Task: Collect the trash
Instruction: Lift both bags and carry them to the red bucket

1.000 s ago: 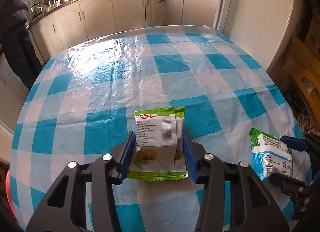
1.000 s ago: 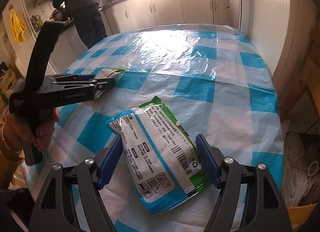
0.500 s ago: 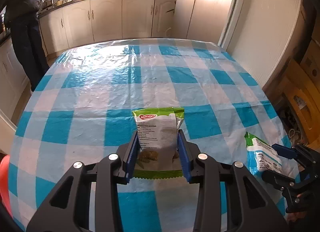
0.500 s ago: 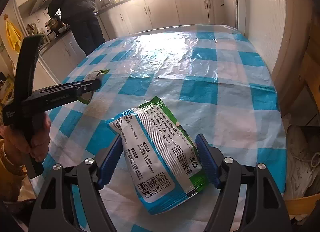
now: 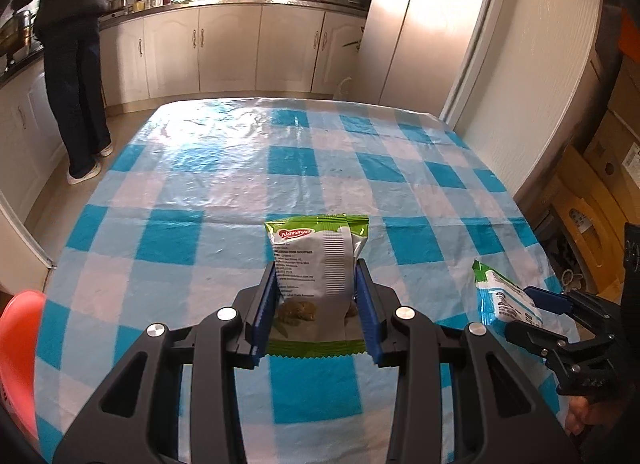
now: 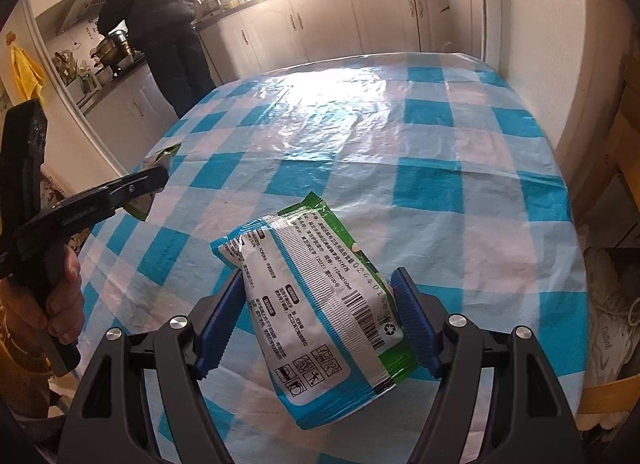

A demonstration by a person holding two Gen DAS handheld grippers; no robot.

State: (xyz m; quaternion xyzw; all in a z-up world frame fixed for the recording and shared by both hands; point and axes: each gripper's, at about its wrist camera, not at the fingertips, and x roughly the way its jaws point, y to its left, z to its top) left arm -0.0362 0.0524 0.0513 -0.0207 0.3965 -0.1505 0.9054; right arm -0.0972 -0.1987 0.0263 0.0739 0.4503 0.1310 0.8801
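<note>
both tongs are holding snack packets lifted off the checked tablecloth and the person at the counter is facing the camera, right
Not quite. The person at the counter has their back to the camera, as the right wrist view shows. The left tongs and right tongs do hold the cookie packet and blue-green packet.

Both grippers look the same: chunky matte black plastic frames with triangular cutouts and round silver screws. The left gripper (image 5: 316, 304) has ribbed blue pads on its fingers (image 5: 264, 306); the right gripper (image 6: 316, 322) has identical blue ones (image 6: 414, 324). Bare skin on the left hand (image 6: 62, 312), wrapped round a black handle with faint lettering.
</note>
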